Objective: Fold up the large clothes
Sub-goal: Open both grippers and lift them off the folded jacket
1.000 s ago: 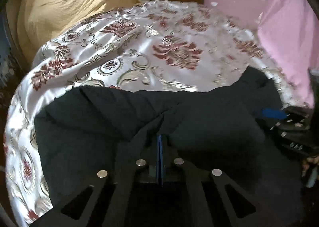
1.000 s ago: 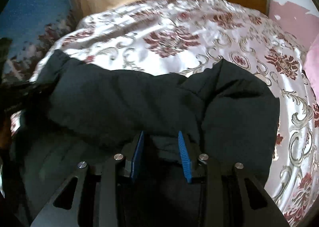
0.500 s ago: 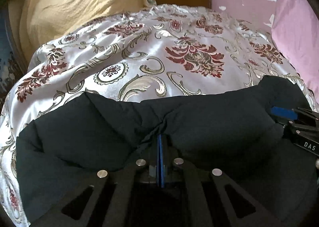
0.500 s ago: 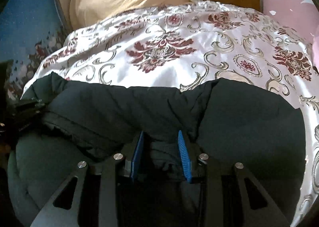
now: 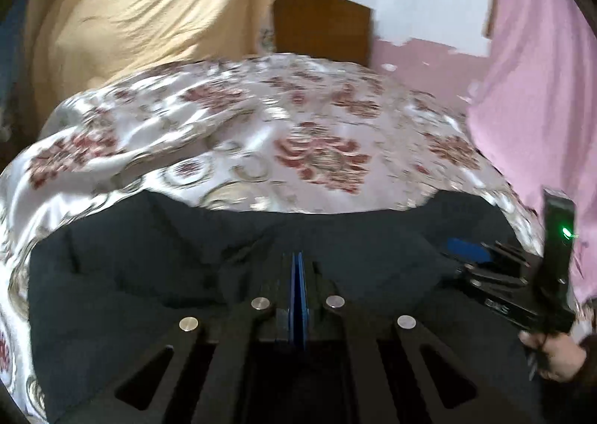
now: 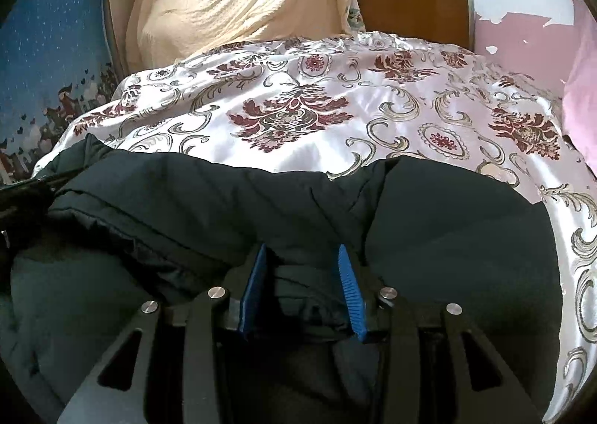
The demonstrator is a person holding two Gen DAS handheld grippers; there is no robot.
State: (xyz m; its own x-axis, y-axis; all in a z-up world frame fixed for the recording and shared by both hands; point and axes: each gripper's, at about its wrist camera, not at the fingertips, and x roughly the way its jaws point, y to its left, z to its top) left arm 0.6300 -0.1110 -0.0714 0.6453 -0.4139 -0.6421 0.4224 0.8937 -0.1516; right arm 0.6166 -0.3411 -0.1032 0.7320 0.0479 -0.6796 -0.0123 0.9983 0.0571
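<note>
A black padded jacket point(image 5: 149, 256) lies bunched across the near part of the bed, its folded edge running left to right. My left gripper point(image 5: 297, 256) is shut, its blue pads together, and creases in the jacket run in to its tips. In the right wrist view the jacket point(image 6: 447, 219) fills the foreground. My right gripper point(image 6: 302, 252) has a thick bunch of jacket between its blue pads, and its jaws are opening. The right gripper point(image 5: 500, 275) also shows at the right of the left wrist view, held by a hand point(image 5: 552, 357).
The bed has a shiny floral cover point(image 6: 298, 107) that stretches beyond the jacket. A yellow cloth point(image 5: 130, 13) hangs at the back left, and a wooden headboard point(image 6: 410, 2) stands behind. Pink fabric point(image 5: 541, 88) is on the right and a blue patterned cloth point(image 6: 48, 51) on the left.
Both grippers have come down toward the bed with the jacket, so more floral cover shows beyond it. The right jaws stand slightly wider. The left view has swung and is blurred.
</note>
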